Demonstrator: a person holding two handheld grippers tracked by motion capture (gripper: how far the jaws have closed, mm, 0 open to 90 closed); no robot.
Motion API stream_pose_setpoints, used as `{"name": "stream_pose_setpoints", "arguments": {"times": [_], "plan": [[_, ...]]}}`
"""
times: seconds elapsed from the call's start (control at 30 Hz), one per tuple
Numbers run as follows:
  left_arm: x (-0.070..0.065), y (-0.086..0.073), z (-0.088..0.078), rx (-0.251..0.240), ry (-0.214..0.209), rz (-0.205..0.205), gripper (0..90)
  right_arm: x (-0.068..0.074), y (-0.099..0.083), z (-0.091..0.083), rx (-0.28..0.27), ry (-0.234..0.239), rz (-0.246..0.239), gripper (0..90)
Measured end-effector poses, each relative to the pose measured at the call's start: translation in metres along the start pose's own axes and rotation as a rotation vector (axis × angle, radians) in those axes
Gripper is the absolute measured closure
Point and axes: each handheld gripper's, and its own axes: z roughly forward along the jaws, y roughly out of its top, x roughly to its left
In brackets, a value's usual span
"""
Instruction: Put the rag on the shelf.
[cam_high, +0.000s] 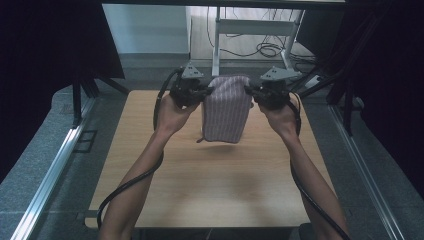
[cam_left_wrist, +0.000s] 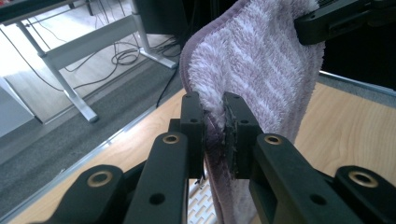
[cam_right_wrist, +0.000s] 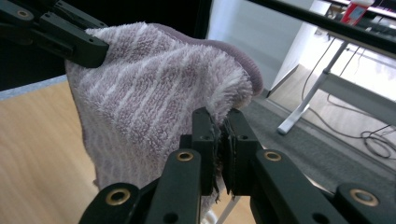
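A lilac towel with pale stripes (cam_high: 226, 109) hangs folded above the far middle of the wooden table (cam_high: 210, 185), clear of its top. My left gripper (cam_high: 206, 92) is shut on the towel's upper left corner, my right gripper (cam_high: 248, 90) on its upper right corner. In the left gripper view the black jaws pinch the towel (cam_left_wrist: 252, 65) edge at my left gripper (cam_left_wrist: 214, 122), and the other gripper's jaw shows at the top right. In the right gripper view my right gripper (cam_right_wrist: 221, 140) clamps the towel (cam_right_wrist: 149, 107) edge the same way.
Dark curtains flank the table on both sides. Beyond the far edge lie grey carpet, a white desk frame (cam_high: 260, 27) and loose cables (cam_high: 267, 49) on the floor. A metal rail (cam_high: 45, 185) runs along the table's left side.
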Motion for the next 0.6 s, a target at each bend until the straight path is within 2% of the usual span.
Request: {"name": "stream_pose_setpoints", "arguments": {"times": [0.3, 0.6], "plan": [[0.02, 0.029, 0.0, -0.022, 0.015, -0.027, 79.5, -0.013, 0.027, 0.004, -0.025, -0.036, -0.015, 83.8], [0.038, 0.049, 0.007, -0.009, 0.042, -0.041, 79.2, -0.028, 0.05, 0.015, -0.034, -0.067, -0.012, 83.5]]}}
